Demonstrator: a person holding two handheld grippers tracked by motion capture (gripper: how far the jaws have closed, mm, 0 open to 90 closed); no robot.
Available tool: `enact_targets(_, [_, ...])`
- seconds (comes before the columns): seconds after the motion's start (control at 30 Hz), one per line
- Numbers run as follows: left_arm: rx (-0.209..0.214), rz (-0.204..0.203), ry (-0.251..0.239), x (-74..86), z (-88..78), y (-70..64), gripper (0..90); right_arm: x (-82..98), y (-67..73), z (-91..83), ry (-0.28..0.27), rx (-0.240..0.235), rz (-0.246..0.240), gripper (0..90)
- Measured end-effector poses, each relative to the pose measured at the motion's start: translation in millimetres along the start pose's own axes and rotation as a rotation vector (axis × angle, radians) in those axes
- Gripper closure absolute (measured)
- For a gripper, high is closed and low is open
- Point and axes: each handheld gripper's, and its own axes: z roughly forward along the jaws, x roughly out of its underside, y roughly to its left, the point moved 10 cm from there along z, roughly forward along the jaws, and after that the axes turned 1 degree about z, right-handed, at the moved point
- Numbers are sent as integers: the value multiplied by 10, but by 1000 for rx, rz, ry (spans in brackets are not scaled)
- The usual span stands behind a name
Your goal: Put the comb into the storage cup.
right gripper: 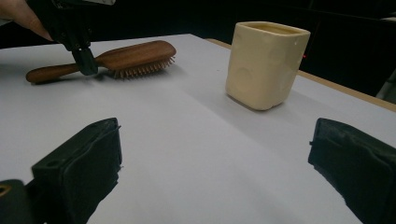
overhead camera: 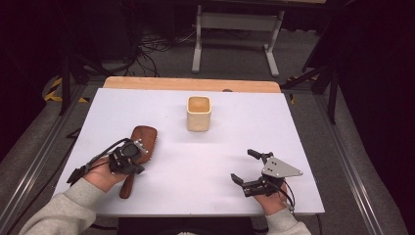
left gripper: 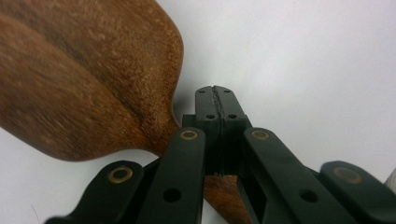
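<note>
A brown wooden hairbrush [overhead camera: 143, 139] lies bristles down on the left of the white table [overhead camera: 195, 161], its handle towards the person. My left gripper [overhead camera: 128, 157] points down over the brush's neck. In the left gripper view its jaws are pressed together with nothing between them, and the left gripper [left gripper: 215, 100] sits just beside the neck of the hairbrush [left gripper: 84, 79]. The right gripper view shows the left gripper [right gripper: 86, 63] standing in front of the hairbrush [right gripper: 135, 53]. My right gripper [overhead camera: 243, 165] rests open at the front right, jaws wide and empty [right gripper: 210, 158].
A cream square cup [overhead camera: 198, 113] stands upright at the middle back of the table, also seen as the cup [right gripper: 266, 63] ahead of the right gripper. A wooden strip [overhead camera: 191, 84] runs along the far edge. Beyond it are a grey floor and a stand's legs [overhead camera: 235, 44].
</note>
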Motion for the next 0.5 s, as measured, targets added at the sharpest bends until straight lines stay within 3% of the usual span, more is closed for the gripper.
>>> enact_targets(0.2, [-10,-3,-1,57,3,29,897,-1,-4,-2,-1,3,1,28])
enact_targets(0.5, [-21,-41,-12,172,-49,101,896,-1,3,4,-1,3,1,28])
